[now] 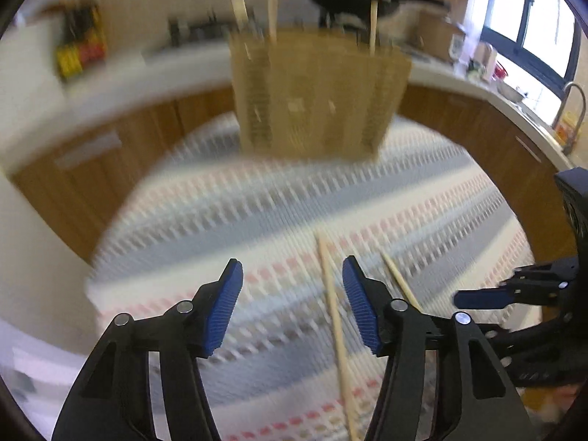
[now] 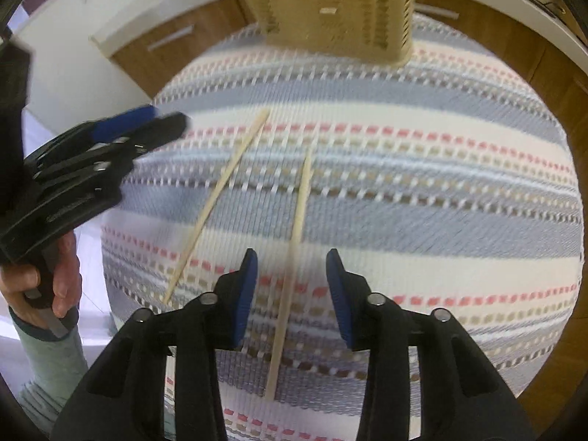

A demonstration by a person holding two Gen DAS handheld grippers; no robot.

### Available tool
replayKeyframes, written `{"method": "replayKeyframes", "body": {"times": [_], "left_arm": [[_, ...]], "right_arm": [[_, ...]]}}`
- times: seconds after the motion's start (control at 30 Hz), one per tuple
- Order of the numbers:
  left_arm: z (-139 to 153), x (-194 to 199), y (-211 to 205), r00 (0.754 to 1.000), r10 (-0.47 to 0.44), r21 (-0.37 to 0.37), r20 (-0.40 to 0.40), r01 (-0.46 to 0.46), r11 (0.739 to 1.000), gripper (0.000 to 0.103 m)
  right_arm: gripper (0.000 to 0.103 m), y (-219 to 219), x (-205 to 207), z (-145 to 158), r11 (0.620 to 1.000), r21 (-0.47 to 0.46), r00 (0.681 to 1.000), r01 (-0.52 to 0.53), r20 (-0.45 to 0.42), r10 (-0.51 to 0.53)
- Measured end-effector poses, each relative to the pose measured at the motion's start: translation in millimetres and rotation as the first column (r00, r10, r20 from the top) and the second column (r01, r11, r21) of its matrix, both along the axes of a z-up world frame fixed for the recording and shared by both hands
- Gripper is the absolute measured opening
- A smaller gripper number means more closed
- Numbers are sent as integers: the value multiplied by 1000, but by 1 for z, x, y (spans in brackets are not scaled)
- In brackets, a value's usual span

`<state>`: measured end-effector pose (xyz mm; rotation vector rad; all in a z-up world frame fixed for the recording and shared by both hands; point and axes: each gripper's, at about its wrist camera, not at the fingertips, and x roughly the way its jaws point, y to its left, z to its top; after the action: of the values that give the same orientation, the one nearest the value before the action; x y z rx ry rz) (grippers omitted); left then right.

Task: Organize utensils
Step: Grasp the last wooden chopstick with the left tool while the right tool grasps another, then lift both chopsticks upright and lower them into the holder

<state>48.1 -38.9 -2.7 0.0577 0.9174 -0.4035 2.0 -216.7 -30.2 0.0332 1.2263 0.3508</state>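
Two wooden chopsticks lie on a striped placemat. In the right wrist view the right chopstick (image 2: 294, 242) runs between my open right gripper's (image 2: 290, 286) jaws, and the left chopstick (image 2: 220, 198) lies to its left. A tan slotted utensil holder (image 2: 338, 3) stands at the far edge of the mat. In the left wrist view my left gripper (image 1: 292, 305) is open and empty, with one chopstick (image 1: 336, 323) just inside its right finger and the other (image 1: 398, 279) beyond it. The holder (image 1: 316, 95) has a few sticks standing in it.
The striped placemat (image 2: 422, 191) covers a round table. Wooden cabinets and a white counter (image 1: 110, 81) lie behind, with a pan (image 1: 352, 0) and a sink tap (image 1: 573, 110) at the right. My right gripper shows at the right of the left wrist view (image 1: 514, 290).
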Motion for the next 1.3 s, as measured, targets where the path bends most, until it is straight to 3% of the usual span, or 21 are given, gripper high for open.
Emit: {"method": "replayKeyframes", "body": {"times": [0.13,0.27,0.37,0.47,0.7,0.87,1.0,1.07,1.3], "left_arm": [[-27,10,-2,988,-61,-46,-139,55,997,50],[-39,10,-12,975,-104,-27,-195,100,995,36],[-43,10,-23,976,-107,15,-190,112,994,33],[-43,10,-28,972,-129,-2,-194,131,991,32],[-41,12,-38,970,-143,43,-196,154,987,32],[-46,13,-61,971,-147,133,-189,174,976,32],[-49,9,-74,978,-140,230,-156,174,957,5],[-50,7,-78,981,-133,245,-139,164,956,5],[-50,7,-55,978,-76,88,-194,94,992,4]], "right_arm": [[28,11,-1,-9,999,-49,1000,10,1,-10],[21,24,-4,-15,992,-124,999,6,34,-2],[13,36,-9,-16,978,-208,996,-21,82,38],[6,40,-16,-18,965,-258,987,-47,137,84],[4,8,-10,-12,978,-208,989,-5,142,35],[4,-21,3,-3,981,-188,990,53,137,-27],[4,-35,2,6,981,-185,988,60,154,-31],[4,-39,2,10,980,-189,985,62,170,-29],[4,-55,15,3,982,-179,994,54,102,-36]]}}
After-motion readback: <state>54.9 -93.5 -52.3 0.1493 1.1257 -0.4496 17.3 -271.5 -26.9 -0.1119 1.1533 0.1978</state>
